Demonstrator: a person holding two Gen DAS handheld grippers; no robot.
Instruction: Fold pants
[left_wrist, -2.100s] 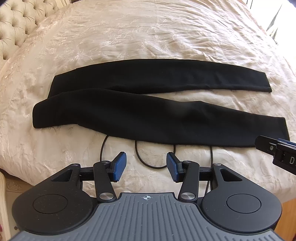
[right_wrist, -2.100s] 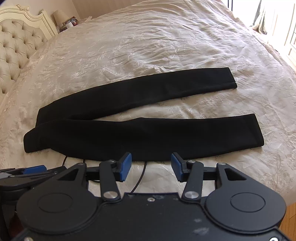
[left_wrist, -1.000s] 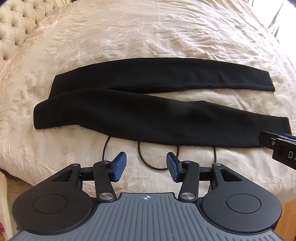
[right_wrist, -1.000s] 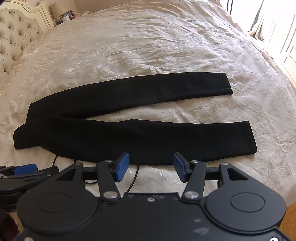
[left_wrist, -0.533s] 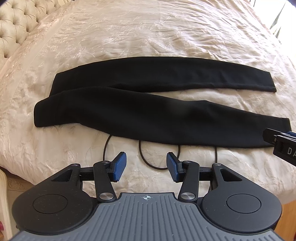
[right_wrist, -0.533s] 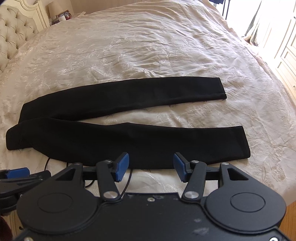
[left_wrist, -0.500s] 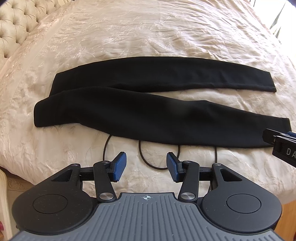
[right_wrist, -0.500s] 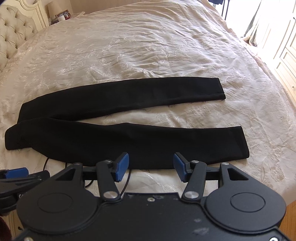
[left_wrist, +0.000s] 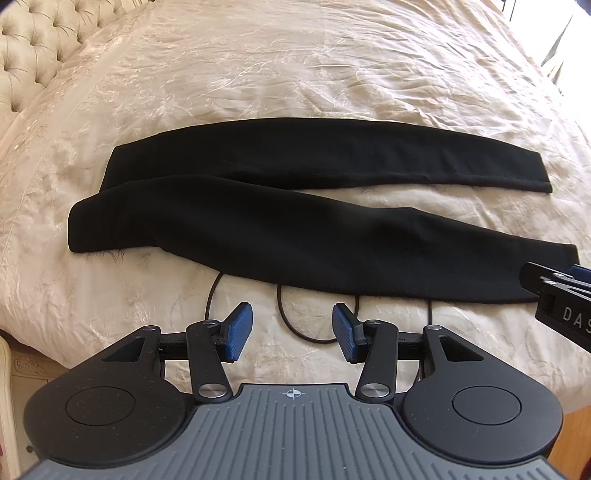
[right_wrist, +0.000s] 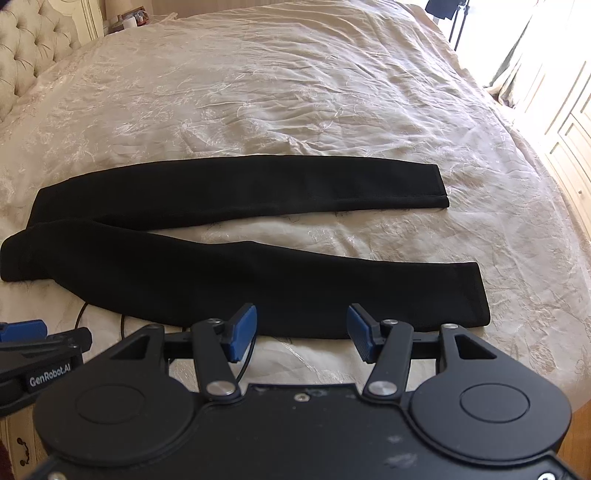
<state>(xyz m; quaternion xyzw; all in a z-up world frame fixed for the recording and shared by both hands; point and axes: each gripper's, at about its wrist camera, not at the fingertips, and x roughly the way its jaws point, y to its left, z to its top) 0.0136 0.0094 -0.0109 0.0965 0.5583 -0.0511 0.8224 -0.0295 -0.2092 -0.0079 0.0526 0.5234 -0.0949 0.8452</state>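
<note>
We hold both grippers over the near edge of the bed (left_wrist: 258, 74), and little has changed in the last moments: the pants (left_wrist: 295, 229) lie exactly as they did, spread flat with the waist at the left and the two legs running right, a wedge of bedspread between them. Only our right gripper (right_wrist: 301, 332) has swung a little to the right, so the near leg's hem (right_wrist: 476, 291) now sits closer to it. The left gripper (left_wrist: 291, 332) has kept still near the waist end. Both stand open, blue pads apart, nothing between them. A thin dark cord (left_wrist: 295, 325) loops out from under the near leg. We judge the first fold not yet begun.
</note>
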